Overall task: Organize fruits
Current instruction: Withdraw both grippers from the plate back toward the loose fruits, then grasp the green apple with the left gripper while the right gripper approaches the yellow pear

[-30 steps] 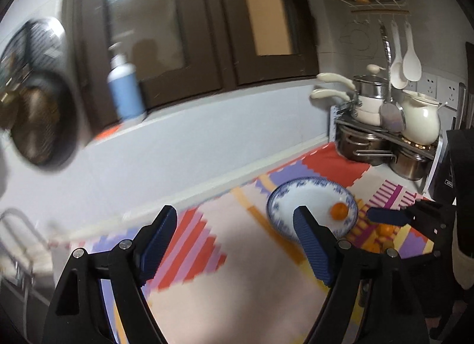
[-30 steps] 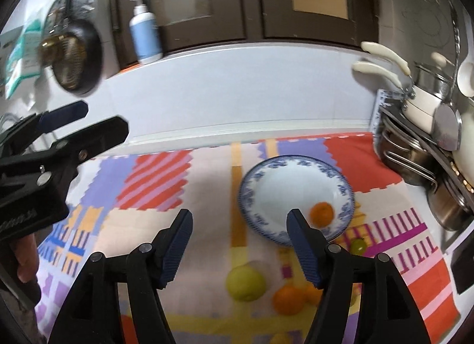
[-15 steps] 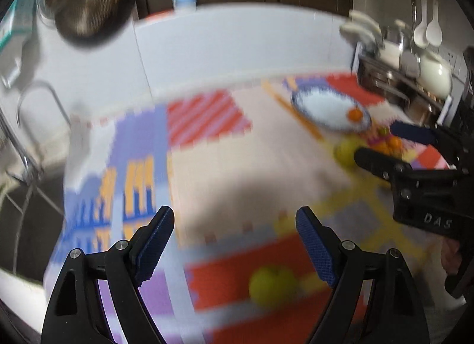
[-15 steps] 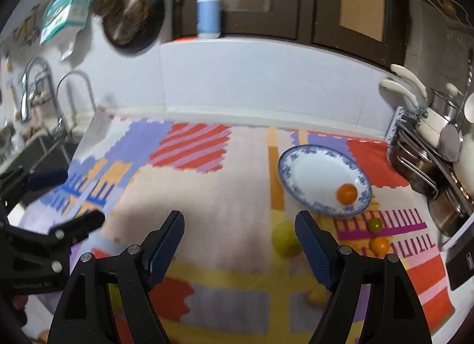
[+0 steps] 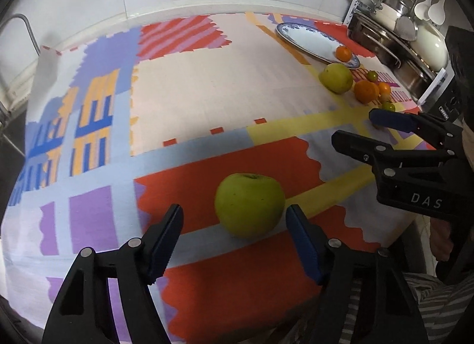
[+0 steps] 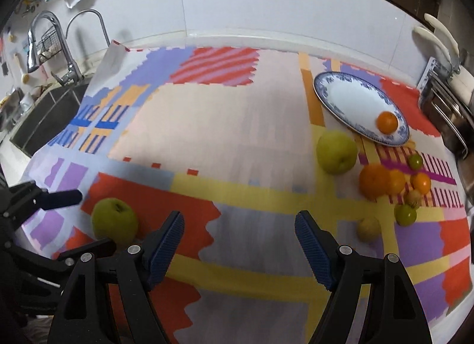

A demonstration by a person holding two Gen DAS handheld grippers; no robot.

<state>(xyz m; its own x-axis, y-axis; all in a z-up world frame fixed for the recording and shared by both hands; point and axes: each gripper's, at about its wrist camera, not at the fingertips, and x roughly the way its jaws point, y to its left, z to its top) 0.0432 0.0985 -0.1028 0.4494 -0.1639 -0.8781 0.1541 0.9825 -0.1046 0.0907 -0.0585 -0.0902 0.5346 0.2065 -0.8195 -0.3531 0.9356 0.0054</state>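
**Left gripper drops onto the stray apple**

Since a second ago both wrist views have tipped down from the wall and cabinets to the patterned cloth on the bench (image 5: 189,89), and the near green apple (image 5: 249,204), unseen at first, now fills the lower middle of the left view. The left gripper (image 5: 234,225) has just been narrowing its jaws; the apple sits between them, the right pad almost at its skin, the left pad well apart, so nothing is gripped yet. The right gripper (image 6: 239,233) stands wide open and empty over bare cloth, its jaws having opened further earlier in that second.

The step in hand looks like the reach for this apple, which lies apart from the rest. Next would be to centre, close and carry it toward 1 o'clock, where the blue-rimmed plate (image 5: 299,36) holds one small orange (image 5: 343,53). A second green apple (image 5: 336,78) and the small citrus fruits (image 5: 366,91) lie just beside the plate.

Open cloth fills the middle; the right gripper at 3 o'clock crowds the direct path, and the bench edge is close beneath.
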